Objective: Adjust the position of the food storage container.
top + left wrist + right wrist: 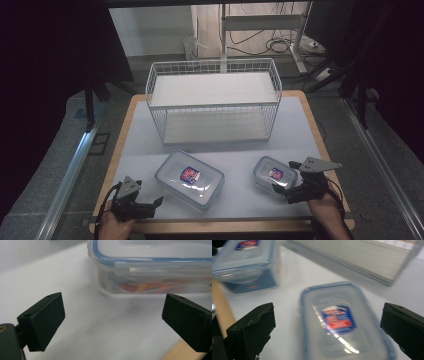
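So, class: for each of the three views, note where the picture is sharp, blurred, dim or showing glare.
High view: dim and dark at the edges, yet the wire basket reads clearly. Left gripper view: the large container is soft, with glare along its lid clip. Right gripper view: the small container and its label are smeared by blur, with a glare streak across the lid.

Glossy clear plastic containers (190, 178), white wire basket (214, 100), matt black jaws

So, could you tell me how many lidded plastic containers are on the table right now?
2. The larger container lies near the table's front, left of centre, just ahead of the left gripper. The smaller container lies to its right, by the right gripper. None appears hidden.
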`<state>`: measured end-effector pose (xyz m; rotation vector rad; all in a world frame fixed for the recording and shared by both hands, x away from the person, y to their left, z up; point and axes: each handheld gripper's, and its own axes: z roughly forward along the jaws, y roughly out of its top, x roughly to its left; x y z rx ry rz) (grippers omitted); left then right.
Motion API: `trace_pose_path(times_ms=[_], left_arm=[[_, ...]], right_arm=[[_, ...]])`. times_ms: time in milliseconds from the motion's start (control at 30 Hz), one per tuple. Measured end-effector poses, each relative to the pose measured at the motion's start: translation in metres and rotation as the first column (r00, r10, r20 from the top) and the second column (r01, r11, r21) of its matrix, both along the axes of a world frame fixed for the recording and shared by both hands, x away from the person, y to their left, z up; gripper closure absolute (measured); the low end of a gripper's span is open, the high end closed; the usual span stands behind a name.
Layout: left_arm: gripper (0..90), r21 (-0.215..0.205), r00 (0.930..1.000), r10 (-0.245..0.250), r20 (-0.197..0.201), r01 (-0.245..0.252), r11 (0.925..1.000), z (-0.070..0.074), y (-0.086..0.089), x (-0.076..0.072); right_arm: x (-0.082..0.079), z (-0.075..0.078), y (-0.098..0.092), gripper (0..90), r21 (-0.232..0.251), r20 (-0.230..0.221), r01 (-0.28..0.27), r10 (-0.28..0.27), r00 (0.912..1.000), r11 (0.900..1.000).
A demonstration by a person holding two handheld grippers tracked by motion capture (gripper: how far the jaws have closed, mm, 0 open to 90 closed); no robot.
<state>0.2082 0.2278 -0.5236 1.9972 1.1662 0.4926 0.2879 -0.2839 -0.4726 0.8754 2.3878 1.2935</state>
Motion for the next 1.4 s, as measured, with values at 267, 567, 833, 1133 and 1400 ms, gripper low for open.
trace_pose_path(times_ms=[267, 567, 833, 1133, 1400], left_arm=[[4.5, 0.029, 0.9988, -0.009, 0.049, 0.007, 0.9996, -0.006, 0.000, 0.003], [4.0, 0.026, 0.9993, -0.003, 0.037, 0.002, 0.9997, -0.007, 0.001, 0.005], [3.8, 0.029, 0.9995, 0.007, 0.031, -0.008, 0.9995, -0.007, 0.002, 0.006], [4.1, 0.019, 0.9991, 0.022, 0.035, -0.023, 0.9996, -0.006, 0.004, 0.005], [4.4, 0.025, 0.9994, 0.025, 0.023, -0.026, 0.9994, -0.006, 0.004, 0.005]], right_arm=[[0.000, -0.008, 0.004, 0.0, -0.156, 0.039, 0.074, -0.069, 0.9969, 0.985], [-0.001, -0.006, 0.003, 0.0, -0.134, 0.030, 0.088, -0.085, 0.9960, 0.987], [-0.002, 0.002, 0.007, 0.6, -0.086, 0.007, 0.065, -0.064, 0.9979, 0.994], [-0.004, 0.011, 0.025, 61.6, -0.093, -0.023, -0.019, 0.017, 0.9996, 0.995], [-0.010, 0.004, 0.056, 83.2, -0.074, -0.111, -0.142, 0.134, 0.9848, 0.987]])
